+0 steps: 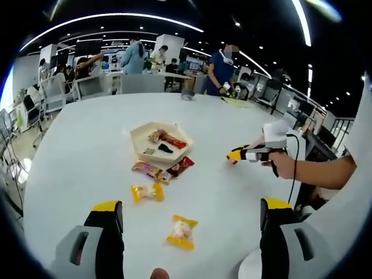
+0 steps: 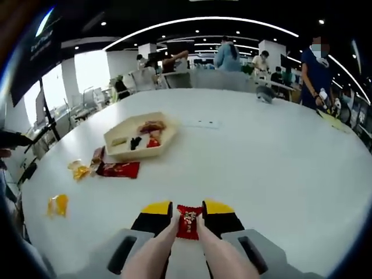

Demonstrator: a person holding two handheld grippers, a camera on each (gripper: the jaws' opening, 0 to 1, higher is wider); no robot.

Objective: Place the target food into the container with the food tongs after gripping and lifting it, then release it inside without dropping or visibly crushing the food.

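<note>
Left gripper view: left gripper [image 1: 192, 216] spread wide at 6 o'clock, jaws holding nothing, above the white table [image 1: 87, 151]. Hexagonal tray [image 1: 139, 135] near centre with a few snacks inside; loose packets just below it at 6 o'clock, yellow candy [image 1: 146, 192] lower, yellow-wrapped sweet [image 1: 182, 231] between the jaws but lying flat on the table, untouched. At 3 o'clock, right gripper [image 1: 235, 155] in a hand [image 1: 283, 164], well apart from the tray. Right gripper view: right gripper [image 2: 187, 214] at 6 o'clock, closed narrow on a small red candy [image 2: 188, 221], two fingertips [image 2: 168, 239] alongside the wrapper. Tray at 11 o'clock, well away — dark red packet [image 2: 118, 169] beside it. Likely risks: thin slick wrapper slipping out on the long carry to the tray; harder squeezing to stop that, crushing the sweet; late release — landing on the rim or among the packets outside.
</note>
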